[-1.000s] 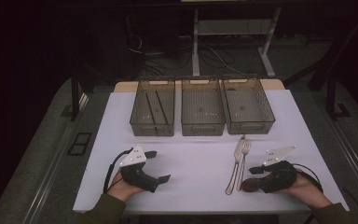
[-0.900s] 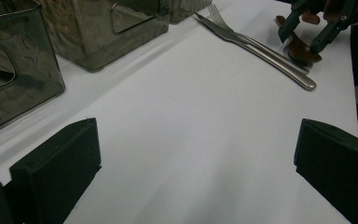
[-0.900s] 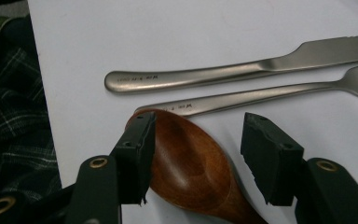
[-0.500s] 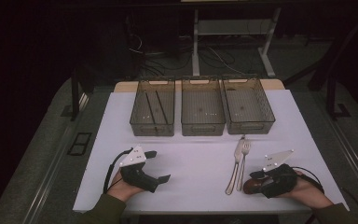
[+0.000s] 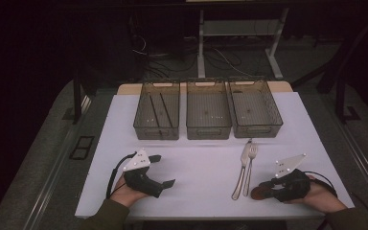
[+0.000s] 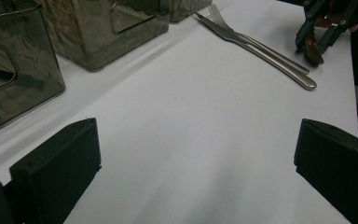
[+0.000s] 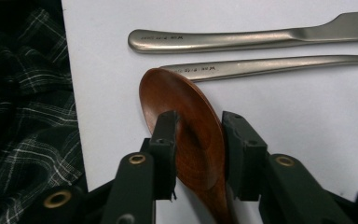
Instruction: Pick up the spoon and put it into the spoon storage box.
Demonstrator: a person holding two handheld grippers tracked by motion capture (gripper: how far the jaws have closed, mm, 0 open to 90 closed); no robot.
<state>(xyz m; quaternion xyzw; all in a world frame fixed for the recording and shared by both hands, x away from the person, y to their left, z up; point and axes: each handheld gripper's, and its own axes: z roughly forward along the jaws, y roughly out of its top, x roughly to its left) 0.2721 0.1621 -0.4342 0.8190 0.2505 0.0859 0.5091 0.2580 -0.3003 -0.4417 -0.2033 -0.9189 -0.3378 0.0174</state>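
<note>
A brown wooden spoon lies near the table's front right edge. My right gripper is shut on its bowl with both pads pressing on it, the jaws having just been closing. In the high view the right gripper rests low on the table with the spoon at its tip. A steel knife and fork lie side by side just beyond the spoon. My left gripper sits at the front left, open with nothing between its jaws. Its own view shows bare white table.
Three smoky clear bins stand in a row at the back: left, middle, right. The left bin holds two thin dark sticks. The white table top ends close to the right hand. A plaid sleeve lies beside the spoon.
The right gripper's jaws have drawn together onto the spoon's bowl. Both hands have stayed where they were, and the knife and fork have not moved.
</note>
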